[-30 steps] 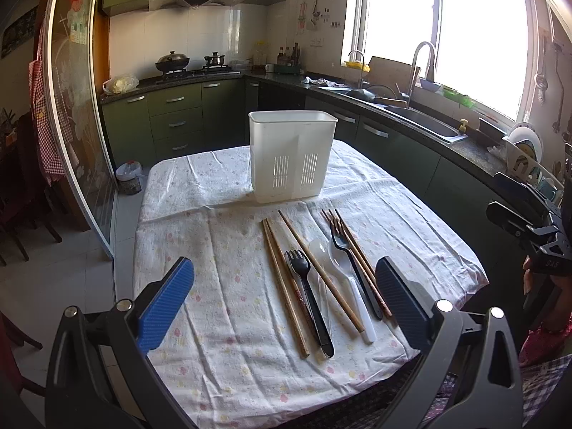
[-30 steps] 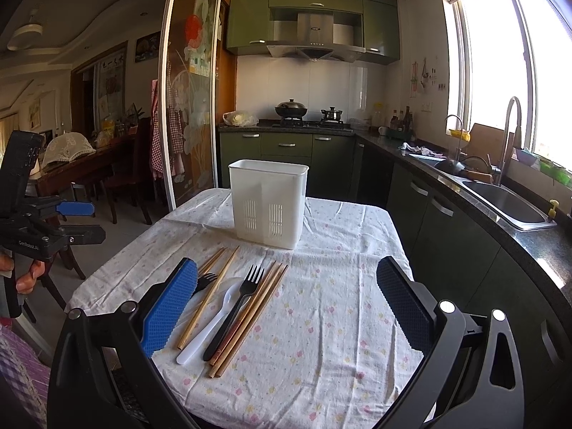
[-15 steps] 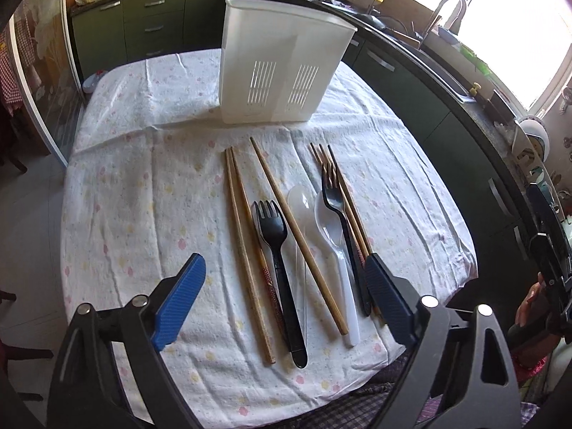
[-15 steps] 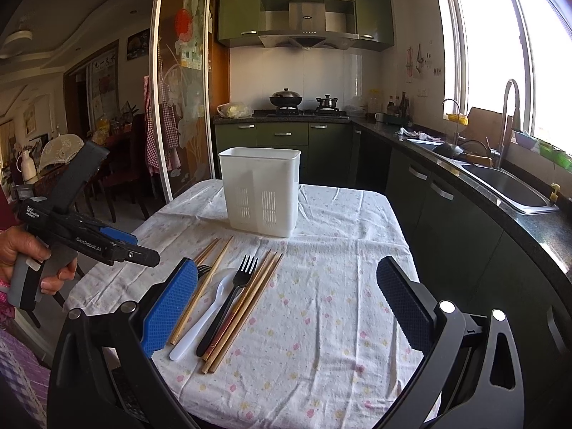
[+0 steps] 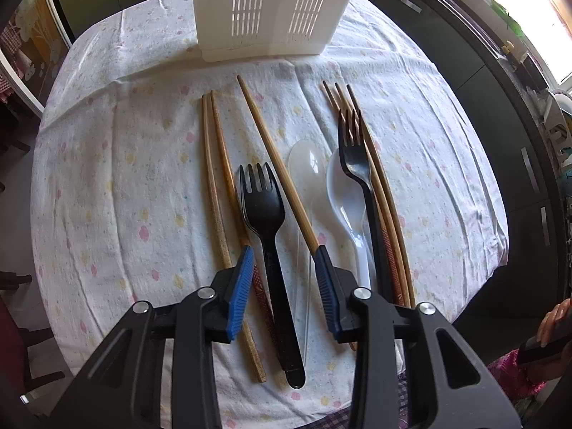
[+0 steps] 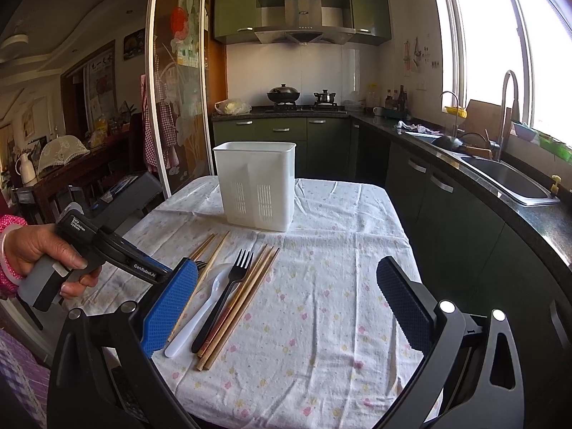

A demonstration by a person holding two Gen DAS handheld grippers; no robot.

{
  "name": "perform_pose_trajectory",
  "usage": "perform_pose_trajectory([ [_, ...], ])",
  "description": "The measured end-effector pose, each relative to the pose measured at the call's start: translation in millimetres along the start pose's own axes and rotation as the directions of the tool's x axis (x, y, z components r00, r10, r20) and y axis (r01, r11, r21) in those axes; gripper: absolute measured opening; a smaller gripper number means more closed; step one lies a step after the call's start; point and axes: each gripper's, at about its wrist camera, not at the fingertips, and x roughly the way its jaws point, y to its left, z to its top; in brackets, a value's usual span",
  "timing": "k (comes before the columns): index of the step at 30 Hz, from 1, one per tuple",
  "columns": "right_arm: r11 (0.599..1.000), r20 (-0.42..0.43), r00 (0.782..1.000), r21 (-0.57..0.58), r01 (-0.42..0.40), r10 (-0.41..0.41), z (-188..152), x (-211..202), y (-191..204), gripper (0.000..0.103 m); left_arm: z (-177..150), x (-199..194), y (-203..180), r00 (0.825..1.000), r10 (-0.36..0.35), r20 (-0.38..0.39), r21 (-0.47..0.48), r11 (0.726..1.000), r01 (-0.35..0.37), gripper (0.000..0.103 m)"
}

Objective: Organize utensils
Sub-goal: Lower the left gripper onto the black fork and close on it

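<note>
Left gripper (image 5: 284, 268): your jaws are closing, pads not yet pressing the black fork (image 5: 266, 228) handle between them.
Black fork: flat on the tablecloth (image 5: 107, 186), tines toward the far white holder (image 5: 271, 10).
Right gripper (image 6: 286, 307): you hold it wide open, empty.

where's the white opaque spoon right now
In the left wrist view the white spoon lies right of centre on the tablecloth, partly under a black fork.

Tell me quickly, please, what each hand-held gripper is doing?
Left hand-held gripper: closing around the black fork, pads not yet touching.
Right hand-held gripper: open, empty.
</note>
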Motion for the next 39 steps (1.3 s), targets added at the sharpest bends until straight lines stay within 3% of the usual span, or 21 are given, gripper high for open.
perform_pose_trajectory([
  [7,1.000,-0.001,1.000,0.004,0.001,-0.001,0,0,-2,0.099,5,9,-3,0.999,0.039,-0.018,0.015,0.999,-0.038,0.026],
  [11,1.000,-0.001,1.000,0.005,0.000,0.000,-1,0,-2,0.099,9,10,3,0.997,0.074,-0.024,0.000,0.997,-0.074,0.013],
  [17,1.000,-0.001,1.000,0.003,-0.002,0.002,-1,1,-2,0.099,11,17,6,0.996,0.074,-0.048,-0.020,0.997,-0.075,0.014],
  [28,1.000,-0.002,1.000,0.012,-0.004,0.004,-2,5,-3,0.099,36,29,-11,0.993,0.119,-0.023,0.011,0.993,-0.119,0.013],
  [32,0.995,-0.049,0.997,0.076,-0.064,0.067,5,24,-6,0.099,35,16,-7,0.994,0.102,0.026,0.010,0.995,-0.102,0.008],
  [35,0.965,-0.168,0.968,0.219,-0.148,0.186,7,62,-12,0.099,30,-3,-2,0.994,0.087,0.071,0.023,0.996,-0.088,0.008],
  [37,0.925,-0.279,0.920,0.340,-0.172,0.274,5,98,-18,0.099,29,-10,-1,0.993,0.071,0.089,0.028,0.997,-0.074,0.007],
  [39,0.889,-0.393,0.853,0.428,-0.162,0.344,0,134,-18,0.099,28,-14,0,0.993,0.059,0.098,0.034,0.997,-0.062,0.007],
])
